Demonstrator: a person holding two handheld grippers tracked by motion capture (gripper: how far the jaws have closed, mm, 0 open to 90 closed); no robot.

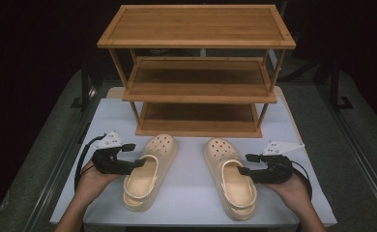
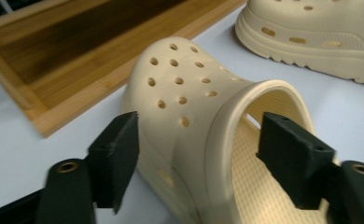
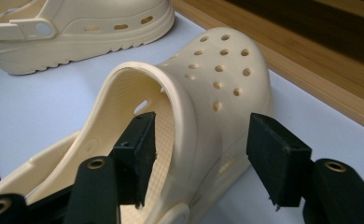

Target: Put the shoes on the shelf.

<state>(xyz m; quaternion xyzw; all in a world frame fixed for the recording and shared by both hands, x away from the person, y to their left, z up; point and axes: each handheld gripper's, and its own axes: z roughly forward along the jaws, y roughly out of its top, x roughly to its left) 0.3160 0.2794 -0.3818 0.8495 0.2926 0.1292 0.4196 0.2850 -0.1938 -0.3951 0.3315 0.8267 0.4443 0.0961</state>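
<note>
Two cream perforated clogs lie side by side on the white table, toes toward the rack. My left gripper (image 1: 134, 154) is open astride the outer side wall of the left clog (image 1: 150, 169), one jaw outside and one inside the foot opening. The left gripper view shows this clog (image 2: 189, 93) between the pads of the gripper (image 2: 201, 140), with small gaps. My right gripper (image 1: 246, 163) is open in the same way over the right clog (image 1: 230, 176). In the right gripper view the gripper (image 3: 207, 154) straddles the wall of the clog (image 3: 217, 79), and neither pad presses on it.
A three-tier wooden rack (image 1: 198, 72) stands at the back of the table, all shelves bare, its bottom shelf (image 2: 77, 56) just beyond the toes. Each gripper view also shows the other clog (image 2: 311, 37) (image 3: 77, 28). The table's front edge (image 1: 186, 224) is near the heels.
</note>
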